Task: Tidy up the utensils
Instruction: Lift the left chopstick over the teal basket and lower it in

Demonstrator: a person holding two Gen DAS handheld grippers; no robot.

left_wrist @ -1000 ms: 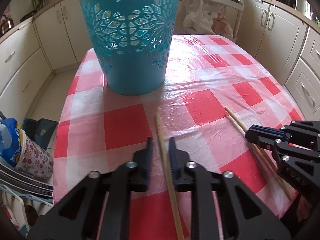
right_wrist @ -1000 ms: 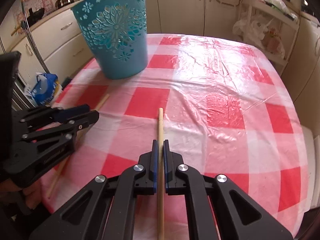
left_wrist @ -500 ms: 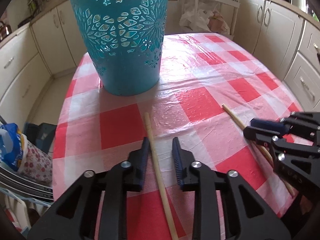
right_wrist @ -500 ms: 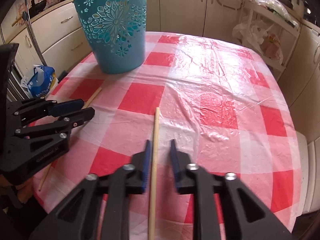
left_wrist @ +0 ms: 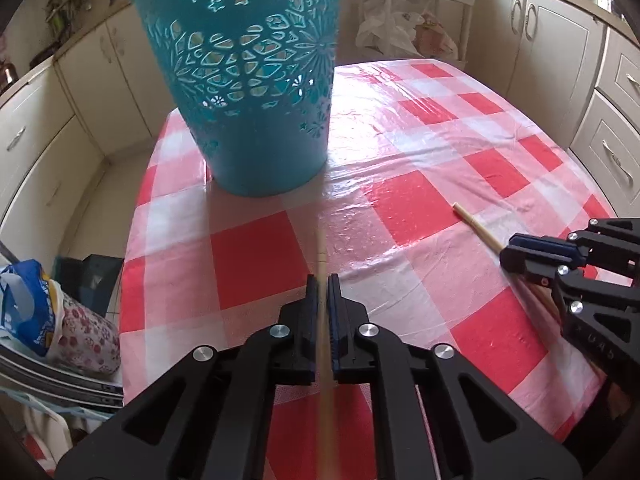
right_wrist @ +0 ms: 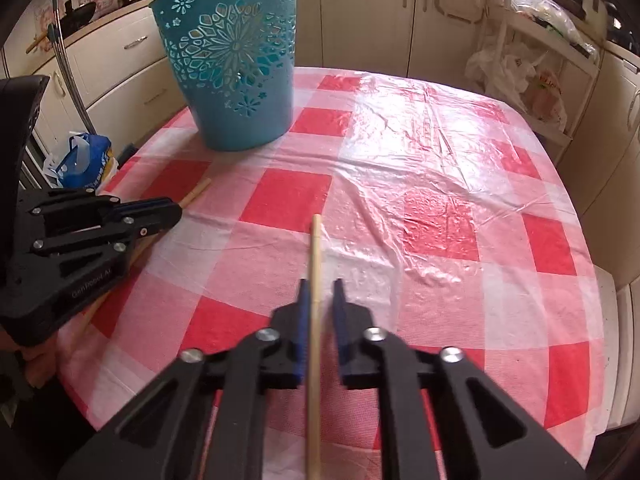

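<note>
Two wooden chopsticks lie on the red-and-white checked tablecloth [left_wrist: 420, 216]. My left gripper [left_wrist: 323, 280] is shut on one chopstick [left_wrist: 320, 248], which runs straight out between its pads toward the teal cut-out basket [left_wrist: 256, 100]. In the right wrist view that gripper [right_wrist: 176, 212] shows at the left with the chopstick tip [right_wrist: 200, 189] poking past it. My right gripper [right_wrist: 322, 292] has its jaws a little apart around the second chopstick [right_wrist: 316, 248]; the left pad is beside it and cloth shows between the stick and the right pad. The basket [right_wrist: 236, 68] stands upright at the far left.
Cream cabinets [left_wrist: 568, 32] ring the table. A white rack with plastic bags [right_wrist: 516, 64] stands beyond the far edge. A blue bag [right_wrist: 80, 156] and a floral bag [left_wrist: 80, 332] sit on the floor off the table's left side. The near table edge is close below both grippers.
The left jaws closed onto their chopstick, which now lines up between the pads. The right jaws, shut on their chopstick a second ago, opened and have since narrowed a little.
</note>
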